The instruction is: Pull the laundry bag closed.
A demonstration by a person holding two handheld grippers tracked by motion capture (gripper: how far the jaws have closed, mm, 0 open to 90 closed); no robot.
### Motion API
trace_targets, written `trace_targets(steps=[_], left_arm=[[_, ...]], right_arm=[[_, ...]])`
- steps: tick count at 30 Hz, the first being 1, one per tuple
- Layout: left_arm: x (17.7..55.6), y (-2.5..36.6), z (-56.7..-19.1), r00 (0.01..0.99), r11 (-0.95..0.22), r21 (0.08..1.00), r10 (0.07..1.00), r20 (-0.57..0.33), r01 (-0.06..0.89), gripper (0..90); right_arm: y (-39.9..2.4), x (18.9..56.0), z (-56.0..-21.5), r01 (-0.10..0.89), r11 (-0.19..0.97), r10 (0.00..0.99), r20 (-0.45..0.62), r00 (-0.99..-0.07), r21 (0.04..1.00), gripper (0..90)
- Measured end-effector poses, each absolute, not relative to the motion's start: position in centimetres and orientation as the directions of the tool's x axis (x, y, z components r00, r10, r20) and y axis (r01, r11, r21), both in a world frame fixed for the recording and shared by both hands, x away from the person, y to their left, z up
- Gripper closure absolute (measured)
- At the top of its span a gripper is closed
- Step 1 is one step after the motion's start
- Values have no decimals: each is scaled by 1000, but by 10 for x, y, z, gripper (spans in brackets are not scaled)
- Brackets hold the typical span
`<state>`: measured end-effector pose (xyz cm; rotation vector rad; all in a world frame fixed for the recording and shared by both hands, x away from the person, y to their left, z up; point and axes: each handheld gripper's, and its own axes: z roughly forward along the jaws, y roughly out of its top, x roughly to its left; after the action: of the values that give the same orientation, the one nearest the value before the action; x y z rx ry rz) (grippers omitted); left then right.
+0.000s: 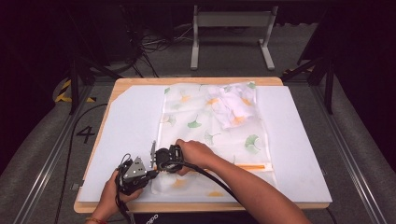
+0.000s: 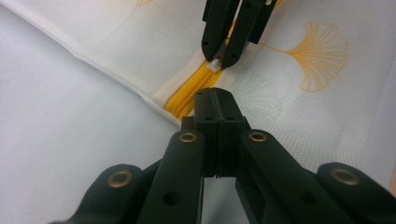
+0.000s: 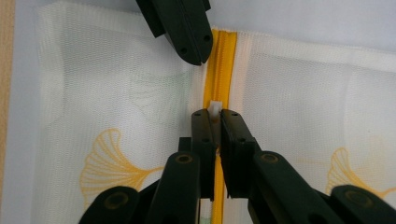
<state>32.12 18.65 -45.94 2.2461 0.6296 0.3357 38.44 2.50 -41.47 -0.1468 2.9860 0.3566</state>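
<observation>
Two grippers working one mesh bag's yellow zipper, near table edge.

Right gripper (image 3: pixel 214 120) is pinching the single white zipper pull (image 3: pixel 215 108); left gripper (image 2: pixel 216 100) is clamping the zipper's end (image 2: pixel 189 100) at the mesh bag's (image 1: pixel 212 123) left edge. One yellow zipper (image 3: pixel 219 60) is running left-right across the white table (image 1: pixel 126 126), lengthwise toward one white garment (image 1: pixel 232 108) inside.

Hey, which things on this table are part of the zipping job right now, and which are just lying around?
In use:
- mesh laundry bag
- yellow zipper
- white zipper pull, pinched by the right gripper
- left gripper, shut at the zipper's end

Lying about:
- white cloth inside the bag
- white mat
- metal stand on the floor
</observation>
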Motion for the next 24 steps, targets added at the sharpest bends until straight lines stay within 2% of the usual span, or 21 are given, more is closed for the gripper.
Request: trace_targets(steps=[24], left_arm=[[322, 187, -459, 844, -587, 735, 536, 38, 340, 900]], right_arm=[[-5, 381, -416, -61, 960, -23, -141, -990, 272, 849]])
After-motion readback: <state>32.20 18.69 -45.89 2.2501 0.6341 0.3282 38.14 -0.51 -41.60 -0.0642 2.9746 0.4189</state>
